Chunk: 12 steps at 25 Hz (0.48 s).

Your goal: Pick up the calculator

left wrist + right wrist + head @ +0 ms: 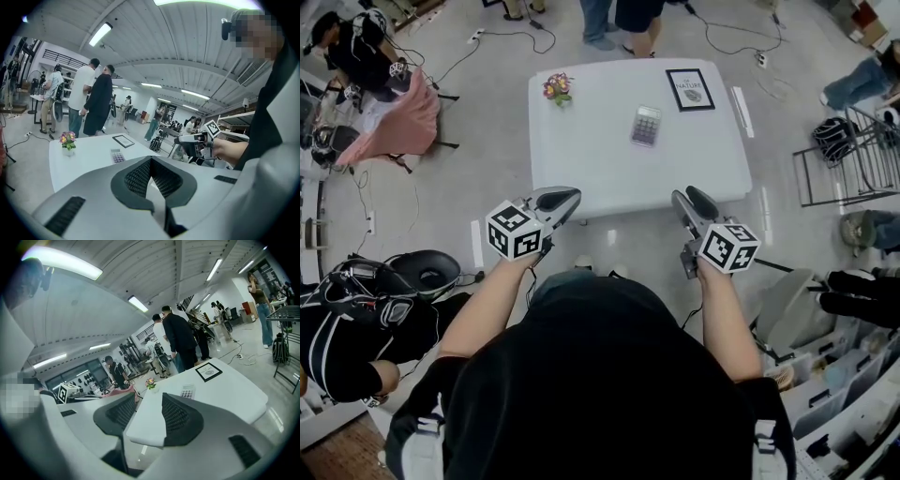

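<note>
- The left tool (pixel 570 197) is being held at the near edge of the white counter (pixel 600 169), pointing out across it and slightly downward.
- Its jaws are resting clenched tip to tip, grasping nothing.
- The right tool (pixel 686 194) is being held just beside it at the same near edge, also pointing slightly downward.
- Its jaws are standing released and apart, with only the counter's near corner showing in the gap.
- The calculator (pixel 646 125) is lying flat on the counter well ahead of both tools, touched by neither, and sitting closer to the right tool's line than to the left's.
- A small pot of flowers (pixel 558 88) is standing farther out ahead of the left tool, beyond the calculator and to its left.
- A framed picture (pixel 690 89) is lying farther out ahead of the right tool, just past the calculator.
- Two people (pixel 176 336) are standing beyond the counter's far edge, opposite the tools.
</note>
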Each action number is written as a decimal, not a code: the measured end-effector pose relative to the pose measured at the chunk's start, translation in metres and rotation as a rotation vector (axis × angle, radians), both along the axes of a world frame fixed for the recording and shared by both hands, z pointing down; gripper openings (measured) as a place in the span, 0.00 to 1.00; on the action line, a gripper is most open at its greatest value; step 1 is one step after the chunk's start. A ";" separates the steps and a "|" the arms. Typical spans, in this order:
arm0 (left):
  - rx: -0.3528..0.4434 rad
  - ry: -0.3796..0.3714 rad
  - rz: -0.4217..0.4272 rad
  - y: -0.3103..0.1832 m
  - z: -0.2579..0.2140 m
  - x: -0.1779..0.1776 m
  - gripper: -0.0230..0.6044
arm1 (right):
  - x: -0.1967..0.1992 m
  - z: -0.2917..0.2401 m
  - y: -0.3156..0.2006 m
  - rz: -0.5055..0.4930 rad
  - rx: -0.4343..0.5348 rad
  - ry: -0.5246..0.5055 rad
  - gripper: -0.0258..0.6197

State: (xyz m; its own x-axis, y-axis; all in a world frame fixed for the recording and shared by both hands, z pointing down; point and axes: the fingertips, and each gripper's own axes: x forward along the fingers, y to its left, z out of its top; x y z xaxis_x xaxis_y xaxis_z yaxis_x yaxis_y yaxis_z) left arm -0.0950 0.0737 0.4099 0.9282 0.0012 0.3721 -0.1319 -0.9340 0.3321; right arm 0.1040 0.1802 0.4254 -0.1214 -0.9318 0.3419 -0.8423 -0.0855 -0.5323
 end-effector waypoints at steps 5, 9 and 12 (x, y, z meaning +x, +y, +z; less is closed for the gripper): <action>-0.023 0.009 0.005 -0.017 0.009 0.003 0.06 | -0.001 0.006 -0.019 0.002 -0.016 -0.004 0.34; -0.048 0.011 0.012 -0.027 0.017 0.008 0.06 | 0.001 0.011 -0.028 0.001 -0.036 0.009 0.34; -0.053 0.011 0.033 -0.041 0.021 0.015 0.06 | 0.005 0.014 -0.040 0.016 -0.046 0.000 0.34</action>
